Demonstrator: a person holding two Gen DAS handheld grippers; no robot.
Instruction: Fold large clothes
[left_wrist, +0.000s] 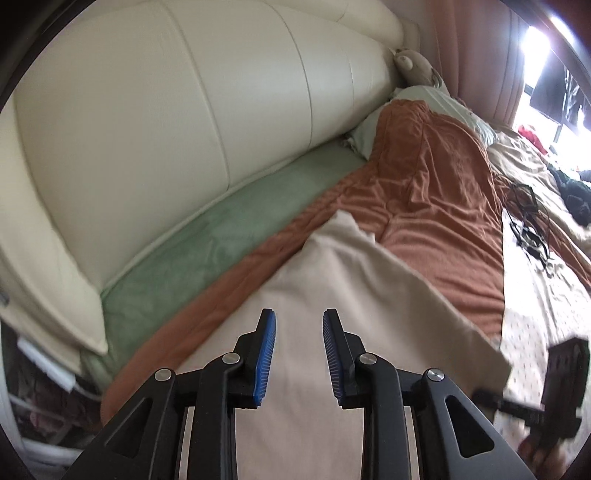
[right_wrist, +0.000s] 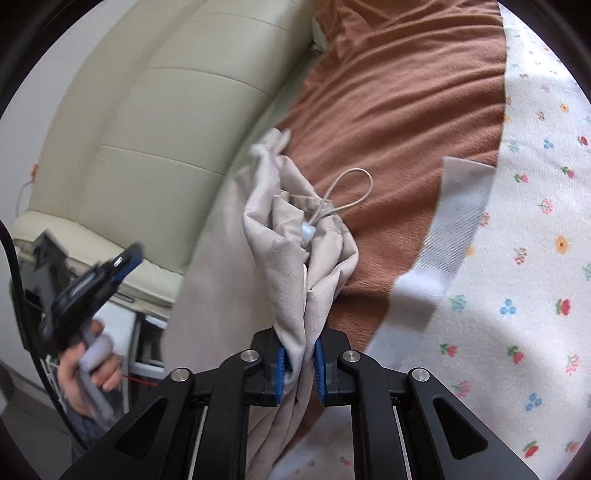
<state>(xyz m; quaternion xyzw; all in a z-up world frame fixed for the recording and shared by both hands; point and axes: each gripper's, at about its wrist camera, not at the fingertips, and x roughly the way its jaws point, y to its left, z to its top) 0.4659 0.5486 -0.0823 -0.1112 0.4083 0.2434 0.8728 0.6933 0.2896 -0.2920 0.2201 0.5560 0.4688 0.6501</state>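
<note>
A beige garment (left_wrist: 332, 295) lies spread on the rust-brown blanket (left_wrist: 443, 206) of a bed. My left gripper (left_wrist: 299, 354) is open and empty, just above the garment's flat part. My right gripper (right_wrist: 299, 363) is shut on a bunched fold of the beige garment (right_wrist: 295, 236), lifted above the blanket (right_wrist: 399, 110). A drawstring loop with a white toggle (right_wrist: 308, 232) hangs out of the bunch. The left gripper (right_wrist: 92, 269) also shows at the left of the right wrist view, held in a hand. The right gripper's body (left_wrist: 554, 391) shows at the right edge of the left wrist view.
A cream padded headboard (left_wrist: 184, 110) runs along the left, with a green sheet (left_wrist: 221, 236) below it. A green pillow (left_wrist: 424, 99) and a plush toy (left_wrist: 413, 62) lie at the far end. Black cables (left_wrist: 528, 218) and a floral sheet (right_wrist: 517, 258) are on the right.
</note>
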